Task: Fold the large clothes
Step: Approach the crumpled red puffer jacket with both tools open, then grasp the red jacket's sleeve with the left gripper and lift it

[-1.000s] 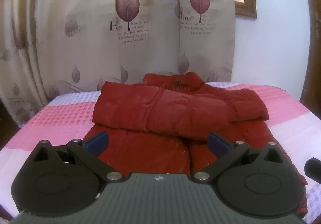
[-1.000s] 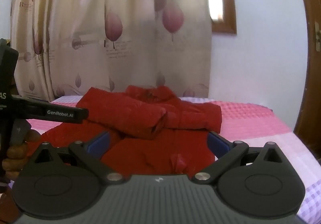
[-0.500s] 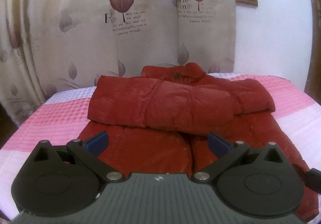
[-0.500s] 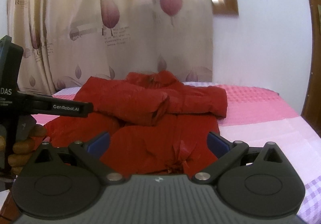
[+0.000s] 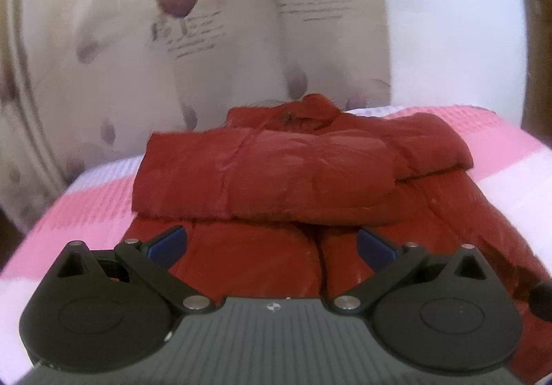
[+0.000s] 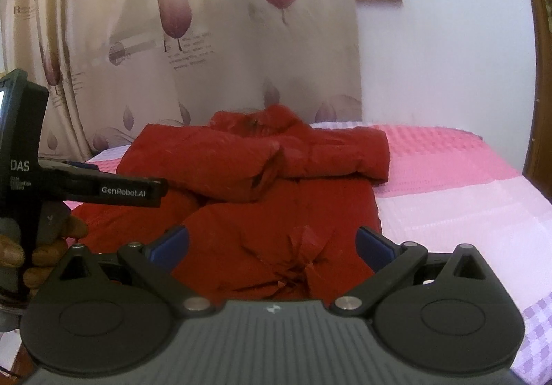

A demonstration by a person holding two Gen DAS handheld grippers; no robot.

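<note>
Red jacket sleeves folded, on bed, ahead of both grippers' spread, empty jaws

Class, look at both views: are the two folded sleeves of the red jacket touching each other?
Touching. In the right wrist view the left sleeve lies across the right sleeve, overlapping it with no gap on the jacket.
</note>
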